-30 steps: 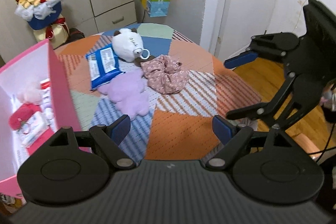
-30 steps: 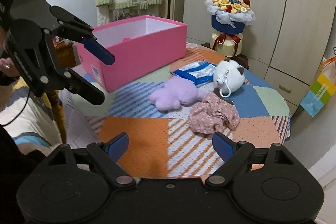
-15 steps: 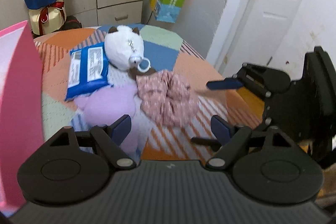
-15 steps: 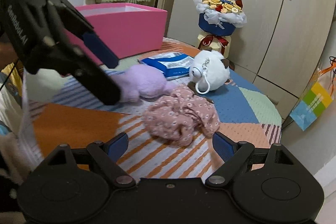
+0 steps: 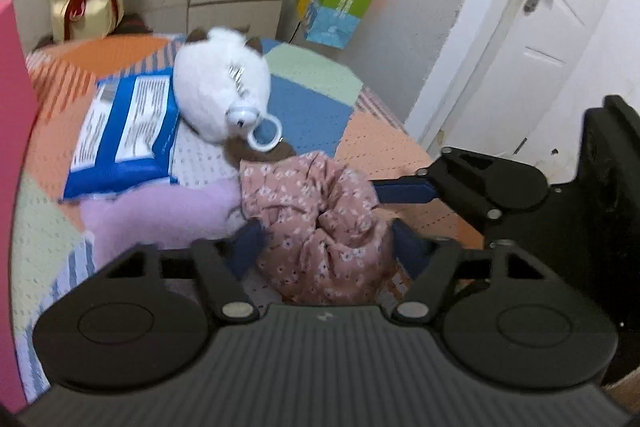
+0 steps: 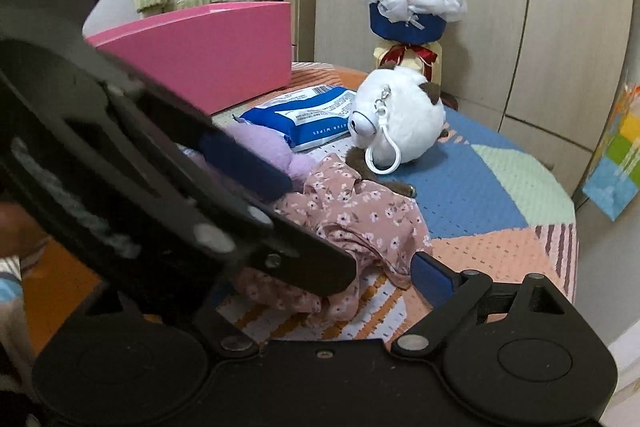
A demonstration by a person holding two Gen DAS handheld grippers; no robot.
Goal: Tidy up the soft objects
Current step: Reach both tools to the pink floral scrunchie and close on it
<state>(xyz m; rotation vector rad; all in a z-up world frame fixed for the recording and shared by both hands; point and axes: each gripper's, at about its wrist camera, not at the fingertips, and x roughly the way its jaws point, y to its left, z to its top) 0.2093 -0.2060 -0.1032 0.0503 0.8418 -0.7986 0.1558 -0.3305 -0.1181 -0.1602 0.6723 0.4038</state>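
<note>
Pink floral scrunchie [image 5: 320, 223] lies bunched on the patchwork tablecloth [image 5: 316, 103], near the table's front edge, w/ both grippers on it. Left gripper [image 5: 326, 247] is low over the cloth, its blue pads either side of the scrunchie's near half; jaws are closing w/ the fabric between them, pads look right against it but can't tell if they press yet. Right gripper [image 6: 320, 279] comes in from the other side; jaws spread wide and opening a bit more, scrunchie [image 6: 352, 227] between them, right pad [image 6: 434, 277] just beside the fabric edge, left pad hidden behind the left gripper's body, which fills the left of the right wrist view. In the left wrist view the right gripper [image 5: 400, 211] shows w/ one blue finger [image 5: 404, 189] touching the scrunchie's far right side. Lilac plush [image 5: 160, 215] lies touching the scrunchie on its left; blue wipes pack [image 5: 124, 131] just behind that, flat on the cloth. White round plush w/ brown ears [image 5: 222, 91] sits behind the scrunchie, its white keyring loop [image 5: 264, 135] hanging toward it. Pink box [image 6: 208, 51] stands at the table's far left, well apart from the scrunchie. Bouquet [image 6: 412, 3] beyond the table by the wardrobe; colourful paper bag [image 5: 338, 7] hangs on the wall.
</note>
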